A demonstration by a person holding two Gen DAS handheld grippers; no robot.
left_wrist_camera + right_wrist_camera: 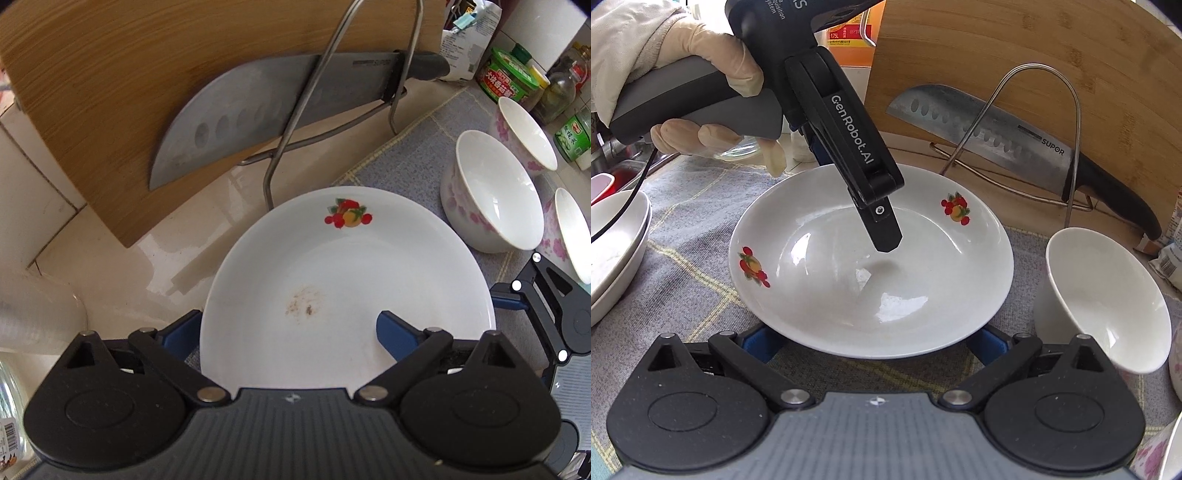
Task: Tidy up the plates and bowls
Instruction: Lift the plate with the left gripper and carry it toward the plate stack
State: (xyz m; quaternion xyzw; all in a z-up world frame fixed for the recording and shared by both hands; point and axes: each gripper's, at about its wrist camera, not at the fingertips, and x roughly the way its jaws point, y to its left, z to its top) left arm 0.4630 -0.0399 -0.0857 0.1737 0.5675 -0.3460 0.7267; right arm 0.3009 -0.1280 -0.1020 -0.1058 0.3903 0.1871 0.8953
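Plates first: the white plate (871,266) with red fruit pictures sits on the gray checked cloth (694,236), just in front of the wooden cutting board (1052,59). My left tongs (886,236) come down over it. One finger (397,330) is inside the plate and the other finger (181,328) is outside its rim, so the jaws are apart and not squeezing. I cannot tell if they touch the plate. My right tongs (875,341) are wide too, with both blue fingers poking out from under the plate's near edge. My gloved hand (701,66) holds the left tongs' handle.

Right of the plate stands a white bowl (1104,295) with pink flowers, tipped a little. Two more flowered bowls (524,133) sit beyond it. Left of the plate is a stack of white plates (617,251). A big knife (990,140) rests in a wire rack (1045,122) against the cutting board.
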